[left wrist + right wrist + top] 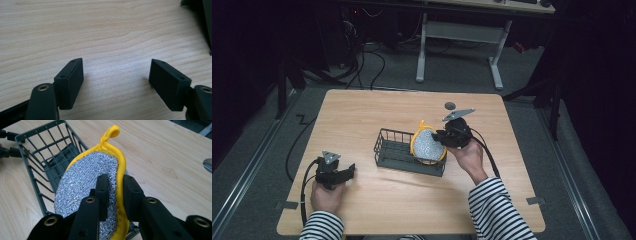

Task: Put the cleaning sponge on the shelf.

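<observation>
A round silver scouring pad (428, 145) with a yellow rim and loop stands on edge at the right end of a dark wire basket (388, 136). My right gripper (439, 136) reaches it from the right. In the right gripper view the jaws (115, 182) are closed on the pad (82, 185), one on its silver face and one against the yellow rim, above the basket (37, 135). My left gripper (348, 170) rests near the table's front left. Its jaws (116, 72) stand wide open over bare wood with nothing between them.
A small dark disc (450, 105) lies on the table behind my right gripper. A grey edge (208, 165) shows at the right of the right gripper view. The wooden table (362, 115) stands on grey floor, with cables (362, 65) and a white-legged desk (497, 65) beyond.
</observation>
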### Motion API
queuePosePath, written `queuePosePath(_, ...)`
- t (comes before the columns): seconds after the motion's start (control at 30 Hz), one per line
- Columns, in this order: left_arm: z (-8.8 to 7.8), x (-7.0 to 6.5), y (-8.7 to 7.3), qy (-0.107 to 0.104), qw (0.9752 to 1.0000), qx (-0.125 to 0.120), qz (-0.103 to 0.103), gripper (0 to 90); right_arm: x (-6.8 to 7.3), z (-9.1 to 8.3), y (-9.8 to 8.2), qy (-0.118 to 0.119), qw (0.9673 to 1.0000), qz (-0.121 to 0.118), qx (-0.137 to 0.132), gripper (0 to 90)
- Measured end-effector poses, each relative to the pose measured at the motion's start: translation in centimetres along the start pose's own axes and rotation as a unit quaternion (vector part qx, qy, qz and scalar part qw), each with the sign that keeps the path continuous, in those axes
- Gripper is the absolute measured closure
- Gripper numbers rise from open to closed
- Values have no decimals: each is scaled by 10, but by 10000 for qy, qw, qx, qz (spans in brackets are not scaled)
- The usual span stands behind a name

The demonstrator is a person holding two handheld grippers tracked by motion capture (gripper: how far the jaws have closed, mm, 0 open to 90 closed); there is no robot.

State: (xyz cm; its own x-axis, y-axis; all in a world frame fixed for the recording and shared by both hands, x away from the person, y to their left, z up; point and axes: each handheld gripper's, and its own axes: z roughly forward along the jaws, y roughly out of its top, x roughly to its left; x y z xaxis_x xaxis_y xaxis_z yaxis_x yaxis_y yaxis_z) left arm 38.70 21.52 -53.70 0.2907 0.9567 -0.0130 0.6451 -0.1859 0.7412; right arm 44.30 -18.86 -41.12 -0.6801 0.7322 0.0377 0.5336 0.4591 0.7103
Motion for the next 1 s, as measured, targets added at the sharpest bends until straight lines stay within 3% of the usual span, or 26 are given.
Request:
queuePosePath(0.17,0,0,0,-2,10000,-2,-2,283,3,1,-1,-8,10000,-59,49,736)
queuePosePath(0.33,0,0,0,-7,10000,-2,-6,283,5,1,-1,-47,9998,-88,142,641)
queuePosePath(0.47,0,0,0,-20,10000,-1,-10,281,2,-3,-2,17,10000,41,-49,558)
queuePosePath(0.73,0,0,0,-21,10000,-2,-10,281,-6,-26,-4,-104,9988,325,-358,515)
queuePosePath(0.83,0,1,0,-51,10000,-6,-17,274,-11,-36,-12,-82,9975,501,-485,525)
queuePosePath(1.0,0,0,0,-55,10000,4,13,273,-21,-59,-27,-257,9956,644,-634,535)
